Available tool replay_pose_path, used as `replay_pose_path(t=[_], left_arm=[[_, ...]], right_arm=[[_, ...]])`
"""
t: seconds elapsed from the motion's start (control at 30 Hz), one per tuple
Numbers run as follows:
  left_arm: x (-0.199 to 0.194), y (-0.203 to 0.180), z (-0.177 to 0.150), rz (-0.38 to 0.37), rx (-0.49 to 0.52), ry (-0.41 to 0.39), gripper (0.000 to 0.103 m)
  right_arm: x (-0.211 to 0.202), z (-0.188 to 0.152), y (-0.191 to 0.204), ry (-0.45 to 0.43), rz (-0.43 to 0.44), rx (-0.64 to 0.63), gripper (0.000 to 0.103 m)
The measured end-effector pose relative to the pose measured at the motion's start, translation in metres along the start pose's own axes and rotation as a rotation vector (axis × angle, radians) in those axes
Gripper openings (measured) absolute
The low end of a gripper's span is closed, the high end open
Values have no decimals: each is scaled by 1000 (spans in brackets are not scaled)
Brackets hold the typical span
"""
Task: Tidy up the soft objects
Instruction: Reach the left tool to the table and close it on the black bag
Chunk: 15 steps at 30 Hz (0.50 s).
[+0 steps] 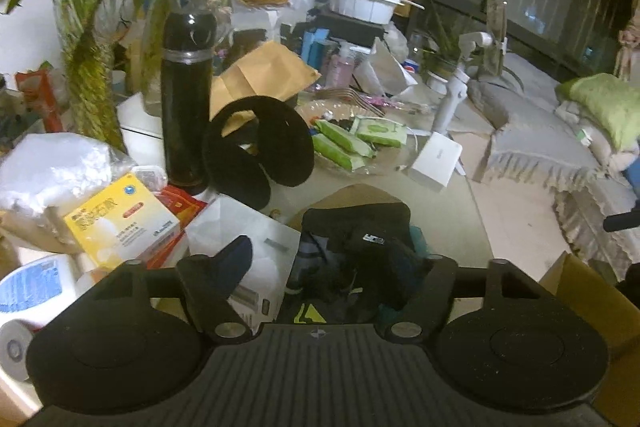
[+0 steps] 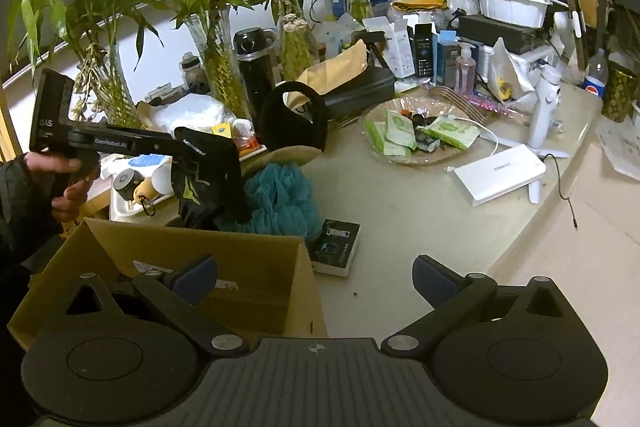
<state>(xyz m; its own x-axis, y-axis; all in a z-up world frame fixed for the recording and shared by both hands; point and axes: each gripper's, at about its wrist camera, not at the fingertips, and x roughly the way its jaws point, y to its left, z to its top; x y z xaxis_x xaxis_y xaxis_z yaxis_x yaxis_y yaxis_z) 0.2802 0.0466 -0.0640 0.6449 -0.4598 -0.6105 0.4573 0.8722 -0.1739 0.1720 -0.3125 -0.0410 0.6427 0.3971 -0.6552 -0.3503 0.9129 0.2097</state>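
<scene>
The left claw point(image 1: 326, 263) hangs spread wide over a black garment point(image 1: 356, 259) without gripping it. The right claw point(image 2: 314, 277) is released and empty above the cardboard box point(image 2: 256, 267), whose contents are hidden. By my judgement sorting has barely begun: the teal bath pouf point(image 2: 284, 195) lies at the garment's 3 o'clock, black earmuffs point(image 2: 292, 119) at 12, all on the table point(image 2: 420, 211).

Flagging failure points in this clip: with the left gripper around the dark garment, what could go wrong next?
1. The dark garment bulges between the left gripper fingers; hanging folds may snag the cardboard box rim.
2. The teal bath pouf touches the garment and could get dragged.
3. The black neck pillow leans on the flask; a bump may topple it.
</scene>
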Motion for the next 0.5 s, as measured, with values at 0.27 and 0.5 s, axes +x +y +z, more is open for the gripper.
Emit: replay_pose_path(t=[0.27, 0.5], left_arm=[[22, 17, 3, -103, -24, 39, 19], [4, 7, 8, -73, -77, 14, 6]], right_arm=[[5, 1, -2, 7, 13, 14, 103], [6, 5, 0, 6, 11, -4, 103]])
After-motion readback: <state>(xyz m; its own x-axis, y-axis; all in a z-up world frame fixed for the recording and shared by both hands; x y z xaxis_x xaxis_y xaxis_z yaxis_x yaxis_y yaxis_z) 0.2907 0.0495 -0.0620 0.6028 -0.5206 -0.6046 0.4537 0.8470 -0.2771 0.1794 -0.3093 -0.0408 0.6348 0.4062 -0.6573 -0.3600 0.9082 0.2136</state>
